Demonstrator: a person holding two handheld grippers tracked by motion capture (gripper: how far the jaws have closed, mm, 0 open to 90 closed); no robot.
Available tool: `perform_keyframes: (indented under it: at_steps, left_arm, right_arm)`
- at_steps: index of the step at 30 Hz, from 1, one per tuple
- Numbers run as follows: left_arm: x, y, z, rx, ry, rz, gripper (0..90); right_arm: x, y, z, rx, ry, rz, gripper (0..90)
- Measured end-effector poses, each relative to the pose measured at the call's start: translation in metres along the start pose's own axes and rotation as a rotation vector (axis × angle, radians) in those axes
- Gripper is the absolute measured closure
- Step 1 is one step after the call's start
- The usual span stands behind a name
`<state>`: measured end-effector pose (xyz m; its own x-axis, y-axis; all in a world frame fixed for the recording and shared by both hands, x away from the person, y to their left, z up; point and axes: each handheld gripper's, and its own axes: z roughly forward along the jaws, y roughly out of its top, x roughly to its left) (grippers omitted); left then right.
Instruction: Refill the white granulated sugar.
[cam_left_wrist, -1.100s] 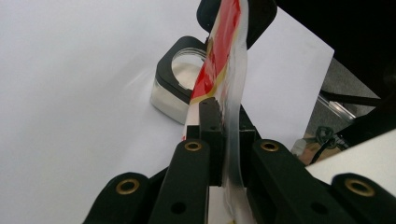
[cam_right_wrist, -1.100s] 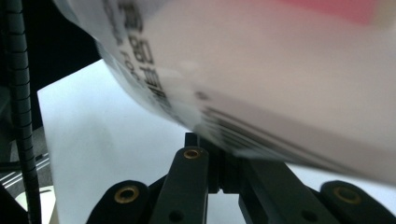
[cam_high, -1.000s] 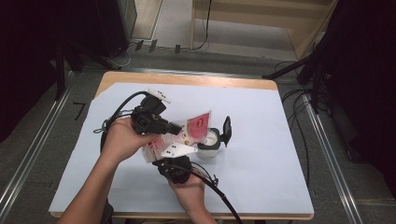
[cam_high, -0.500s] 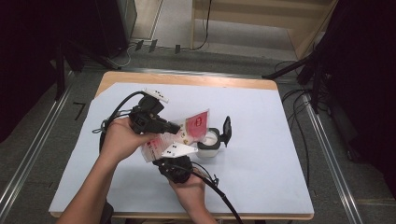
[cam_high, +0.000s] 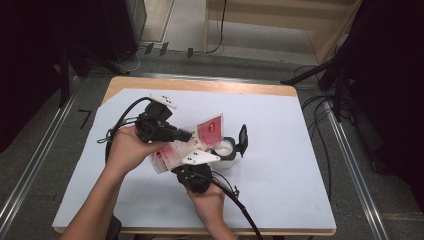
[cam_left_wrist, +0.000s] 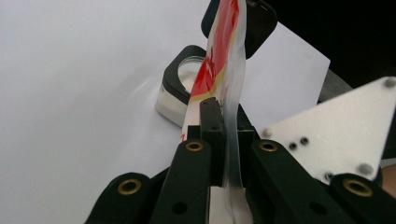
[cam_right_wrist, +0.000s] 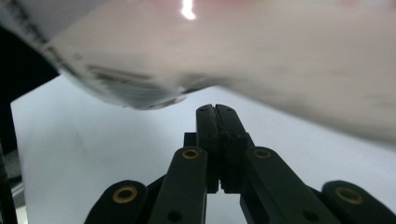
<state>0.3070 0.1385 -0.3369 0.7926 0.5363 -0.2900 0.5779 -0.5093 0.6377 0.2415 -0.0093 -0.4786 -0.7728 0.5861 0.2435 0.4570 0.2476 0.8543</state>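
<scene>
Right now my left gripper (cam_left_wrist: 219, 121) has its jaws clamped on the red-and-white refill pouch (cam_left_wrist: 224, 60), holding it tilted with its top end over the open jar (cam_left_wrist: 184, 84). Right gripper (cam_right_wrist: 215, 116) sits under the pouch with jaws pressed together on nothing, as far as I can tell. From the high view, the jar (cam_high: 226, 151) stands mid-table on the white sheet (cam_high: 280, 150), flip lid (cam_high: 243, 139) up, white contents inside. I'd judge the lid-open step done, with pouring either underway or about to start; no stream visible. Left: empty pouch, shut lid.
</scene>
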Motion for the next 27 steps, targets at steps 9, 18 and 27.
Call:
perform_keyframes:
  at_steps: [9, 18, 27]
  left_arm:
    - [0.001, -0.001, -0.004, -0.018, -0.006, -0.007, 89.5]
    - [0.000, -0.004, -0.010, -0.045, 0.001, 0.005, 89.6]
    - [0.001, -0.007, -0.015, -0.062, -0.005, 0.012, 89.6]
  right_arm:
    - [-0.013, 0.006, -0.002, -0.032, -0.043, 0.071, 89.1]
    - [-0.017, 0.009, -0.004, -0.045, -0.060, 0.068, 89.2]
    - [-0.021, 0.011, -0.007, -0.046, -0.084, 0.075, 89.2]
